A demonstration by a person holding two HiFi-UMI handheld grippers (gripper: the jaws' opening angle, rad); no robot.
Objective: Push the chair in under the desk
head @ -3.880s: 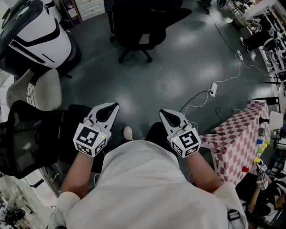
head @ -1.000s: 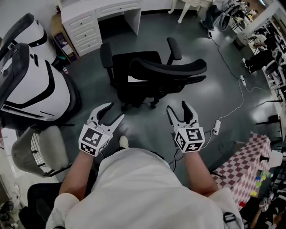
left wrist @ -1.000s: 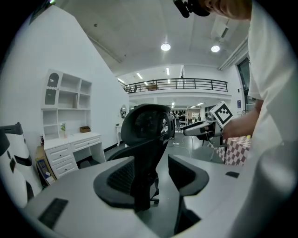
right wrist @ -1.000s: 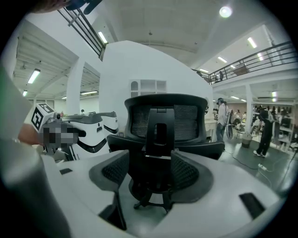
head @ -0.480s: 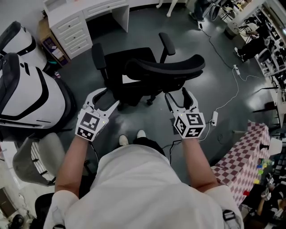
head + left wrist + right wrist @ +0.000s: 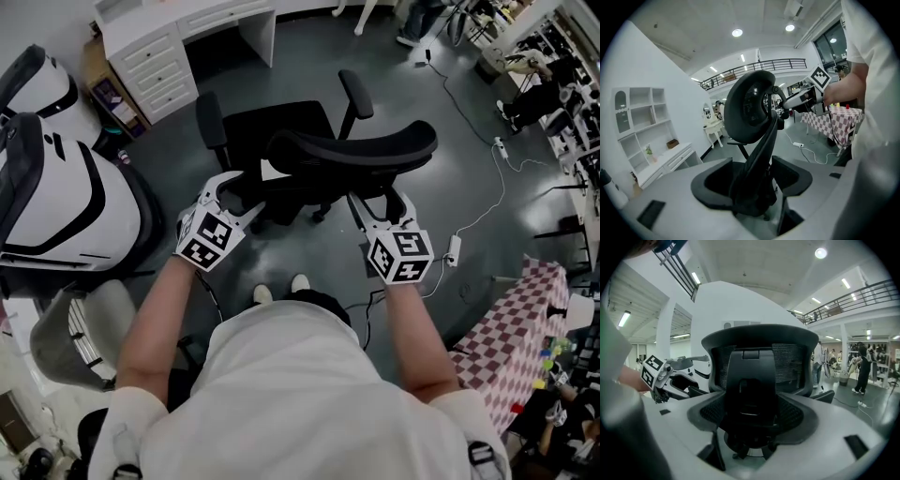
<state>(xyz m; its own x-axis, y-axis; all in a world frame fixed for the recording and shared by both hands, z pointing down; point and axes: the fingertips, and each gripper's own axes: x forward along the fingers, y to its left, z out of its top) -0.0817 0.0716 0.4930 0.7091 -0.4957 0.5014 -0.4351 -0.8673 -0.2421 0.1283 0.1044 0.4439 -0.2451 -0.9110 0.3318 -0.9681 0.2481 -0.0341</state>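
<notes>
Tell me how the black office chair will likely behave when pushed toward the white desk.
The office chair probably rolls easily: its wheeled base stands on smooth floor. The seat may swivel if pushed off-centre. The mesh backrest likely flexes slightly.

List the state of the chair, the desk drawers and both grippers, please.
Chair: upright, out on the floor, not yet under the desk.
Drawers: all shut.
Left gripper: open, jaws just opening further, nothing between them, chair right ahead.
Right gripper: open, jaws just opening, nothing between them, chair right ahead.
</notes>
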